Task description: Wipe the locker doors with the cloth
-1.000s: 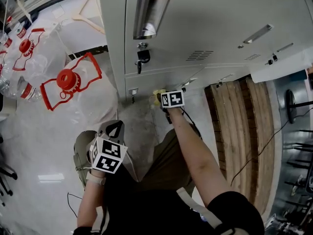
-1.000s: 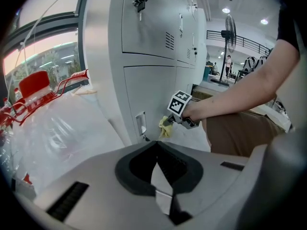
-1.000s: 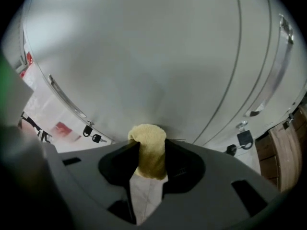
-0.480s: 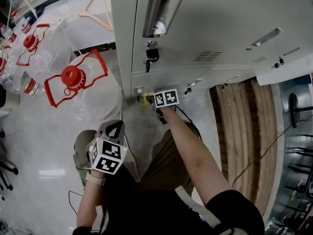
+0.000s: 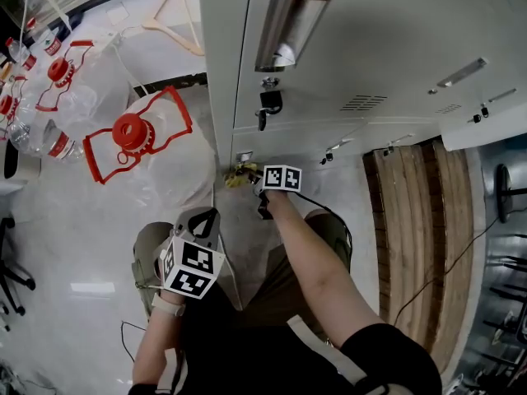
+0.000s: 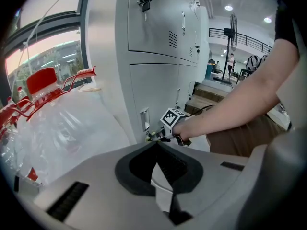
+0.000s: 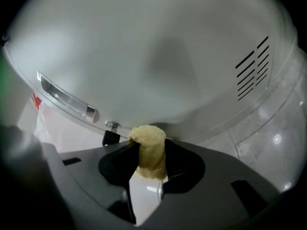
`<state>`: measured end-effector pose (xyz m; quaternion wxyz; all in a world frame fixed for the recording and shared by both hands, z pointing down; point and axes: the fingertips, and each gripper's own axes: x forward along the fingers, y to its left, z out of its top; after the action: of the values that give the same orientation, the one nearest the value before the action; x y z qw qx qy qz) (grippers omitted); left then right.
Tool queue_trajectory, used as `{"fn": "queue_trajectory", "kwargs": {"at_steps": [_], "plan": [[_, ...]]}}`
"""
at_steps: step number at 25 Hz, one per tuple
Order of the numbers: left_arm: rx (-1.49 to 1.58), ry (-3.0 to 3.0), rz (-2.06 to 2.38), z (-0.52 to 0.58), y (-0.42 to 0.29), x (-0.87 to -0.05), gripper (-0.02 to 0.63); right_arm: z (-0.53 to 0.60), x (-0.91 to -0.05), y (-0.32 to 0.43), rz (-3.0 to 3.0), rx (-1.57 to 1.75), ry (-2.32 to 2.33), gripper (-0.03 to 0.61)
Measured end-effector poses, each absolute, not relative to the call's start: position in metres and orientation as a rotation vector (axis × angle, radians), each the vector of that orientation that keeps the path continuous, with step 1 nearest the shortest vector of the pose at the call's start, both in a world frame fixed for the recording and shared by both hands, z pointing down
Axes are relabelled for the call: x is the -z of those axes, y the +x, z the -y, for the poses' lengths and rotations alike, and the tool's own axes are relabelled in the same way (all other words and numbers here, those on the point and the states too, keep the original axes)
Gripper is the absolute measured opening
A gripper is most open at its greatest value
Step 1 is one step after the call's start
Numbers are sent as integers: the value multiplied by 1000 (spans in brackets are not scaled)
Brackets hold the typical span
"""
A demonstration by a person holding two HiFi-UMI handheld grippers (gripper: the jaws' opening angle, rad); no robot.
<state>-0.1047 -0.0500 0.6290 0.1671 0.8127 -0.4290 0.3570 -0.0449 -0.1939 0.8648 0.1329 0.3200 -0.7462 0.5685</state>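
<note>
Low down before a bank of grey lockers, seen steeply from above. Holding a yellow cloth in the right gripper, jaws clamped tight on the folded wad. Pressing that cloth against the bottom locker door, close to its left edge, at 6 o'clock of the lock hanging on the door above. In the right gripper view, with the cloth upright at dead centre between the jaws of the right gripper and its tip touching the door. Vent slits off at 2 o'clock there, a small metal handle at 9 o'clock.

Holding the left gripper back at 7 o'clock of the right one, well apart from the lockers. Jaws together in its own view, with nothing between them. Looking past them at the right gripper's marker cube at 12 o'clock, against the foot of the lockers, with the forearm reaching in from 3 o'clock.

Clear water jugs with red caps and red handles at 10 o'clock of the left gripper, lying on the pale floor. Wooden boards at 3 o'clock of the right gripper, beside the lockers.
</note>
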Motion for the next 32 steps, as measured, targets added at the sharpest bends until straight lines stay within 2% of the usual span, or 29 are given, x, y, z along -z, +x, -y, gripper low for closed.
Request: {"fn": "queue_trajectory", "kwargs": {"at_steps": [9, 16, 32], "plan": [[-1071, 2284, 1236, 46, -112, -632, 8, 188, -889, -66, 2126, -1641, 901, 143], [-1094, 2259, 1251, 45, -120, -634, 8, 191, -908, -54, 2032, -1586, 1014, 144], [-1092, 2279, 1226, 52, -100, -636, 8, 216, -921, 41, 1854, -1506, 1321, 143]]}}
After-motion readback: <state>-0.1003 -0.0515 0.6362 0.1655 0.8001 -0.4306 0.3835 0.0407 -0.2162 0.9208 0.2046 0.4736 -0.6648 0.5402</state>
